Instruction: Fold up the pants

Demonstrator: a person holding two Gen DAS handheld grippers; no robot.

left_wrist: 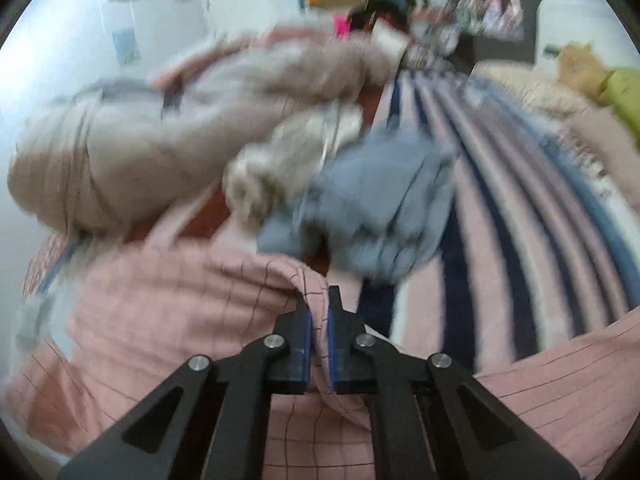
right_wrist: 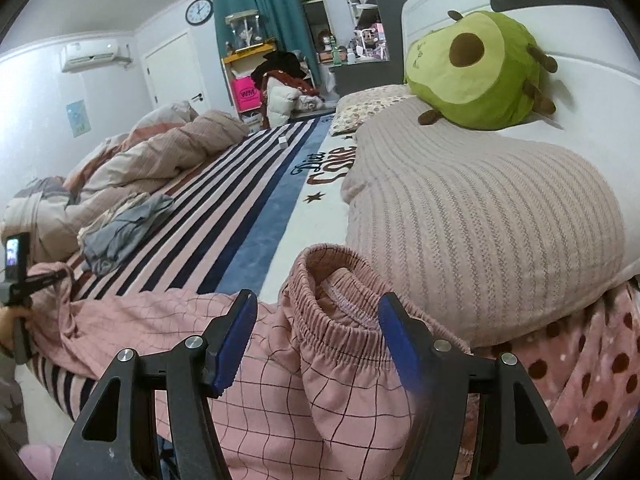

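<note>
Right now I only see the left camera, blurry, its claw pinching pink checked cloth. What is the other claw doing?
Observer: The right claw is open over the pink pants, at the elastic waistband, gripping nothing.
Operator: What lies beside that waistband?
Observer: A beige knitted pillow, with a green avocado plush behind it.
Operator: That blue-grey blur ahead of me?
Observer: A crumpled blue-grey garment on the striped bedcover.
</note>
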